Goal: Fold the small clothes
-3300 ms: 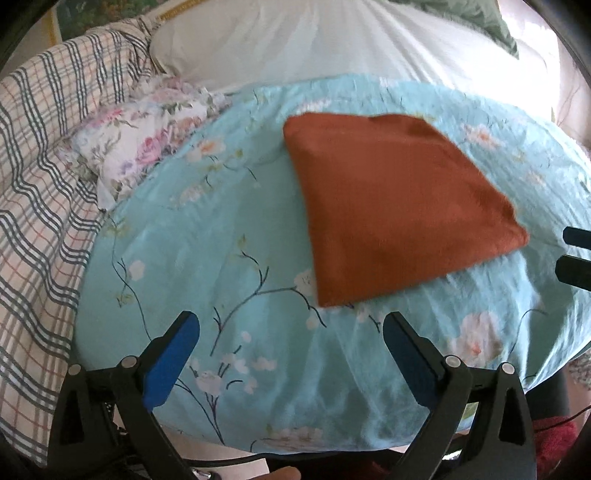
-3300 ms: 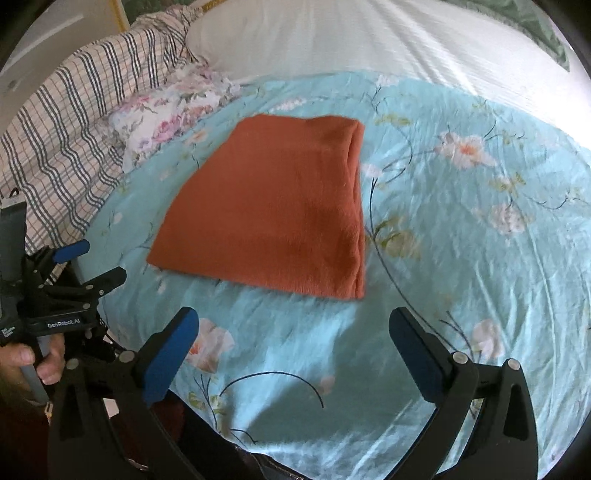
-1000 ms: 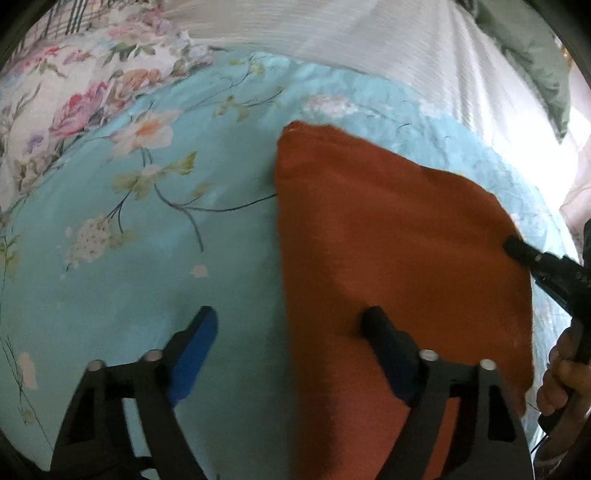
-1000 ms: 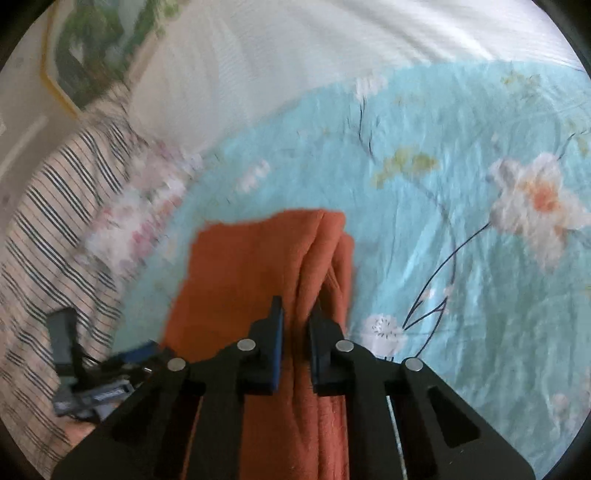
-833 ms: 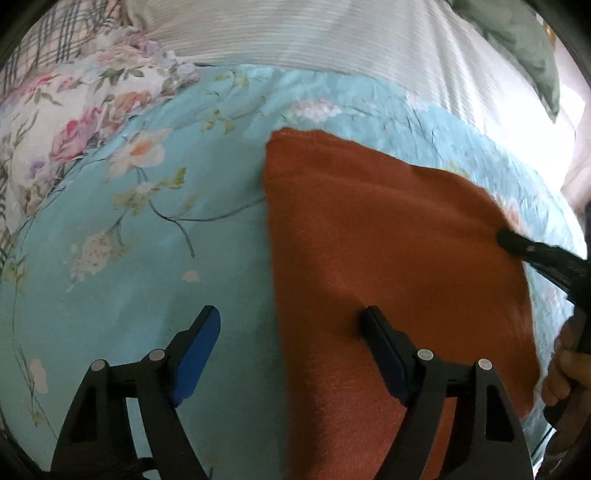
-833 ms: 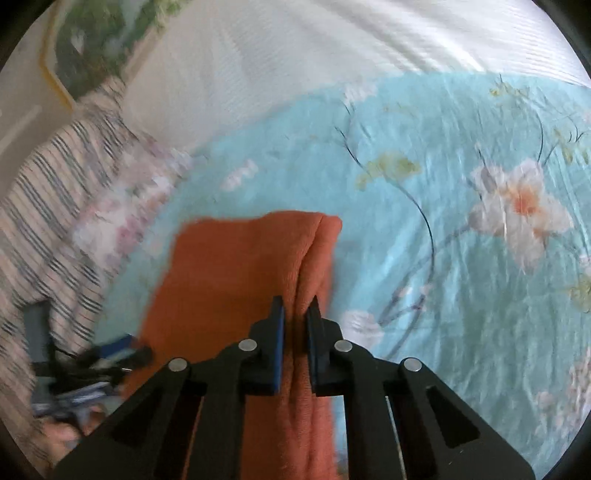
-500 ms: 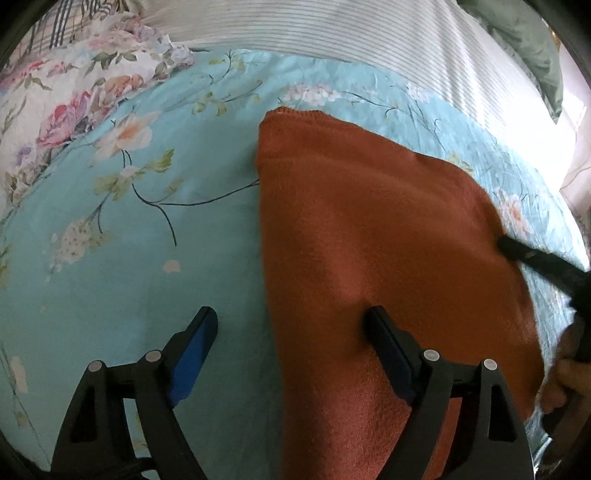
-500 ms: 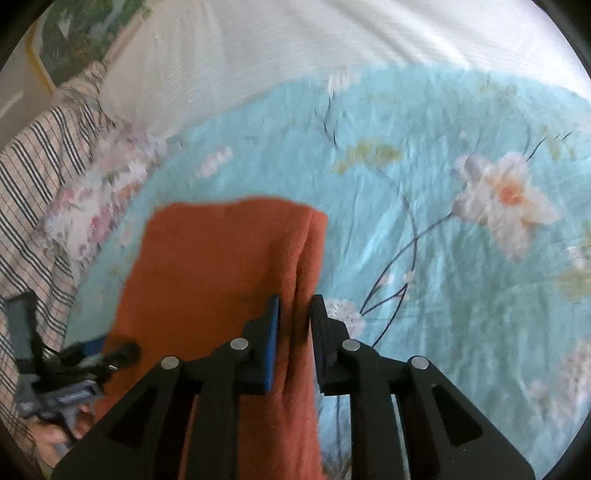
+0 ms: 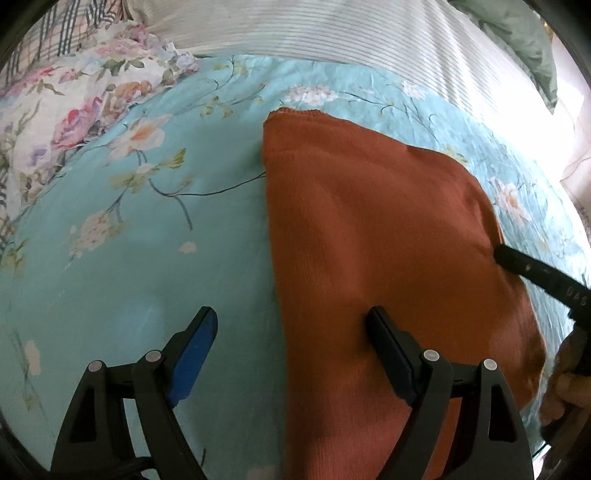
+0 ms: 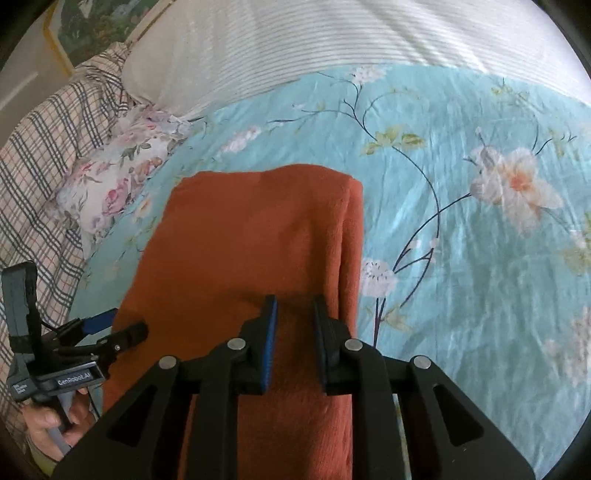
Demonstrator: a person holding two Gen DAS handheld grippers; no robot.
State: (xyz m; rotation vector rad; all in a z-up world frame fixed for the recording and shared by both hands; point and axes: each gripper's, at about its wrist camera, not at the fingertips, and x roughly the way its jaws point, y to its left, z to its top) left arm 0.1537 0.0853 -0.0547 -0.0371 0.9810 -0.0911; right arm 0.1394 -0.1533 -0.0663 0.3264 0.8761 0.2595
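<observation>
A folded rust-orange knit garment (image 9: 369, 221) (image 10: 251, 229) lies flat on the teal flowered bedcover (image 9: 129, 240) (image 10: 461, 258). My left gripper (image 9: 290, 317) stands wide open and straddles the garment's left edge, one finger over the knit and the other over the cover. It also shows at the lower left of the right wrist view as the left gripper (image 10: 122, 325), held by a hand. My right gripper (image 10: 294, 302) sits low over the garment near its doubled right edge. Its jaws are opening, with flat knit under the narrow gap and not pinched. One right finger (image 9: 532, 273) shows over that edge.
A pink-flowered pillow (image 9: 55, 122) (image 10: 110, 184) and a plaid blanket (image 10: 37, 147) lie to the left. A white striped sheet (image 10: 295, 44) covers the far side of the bed. A green pillow (image 9: 517, 37) sits at the far right and a framed picture (image 10: 92, 22) behind.
The right jaws have parted and let go of the ridge of knit they pinched. The garment's right edge now lies flatter. The left gripper has stayed open and hardly moved.
</observation>
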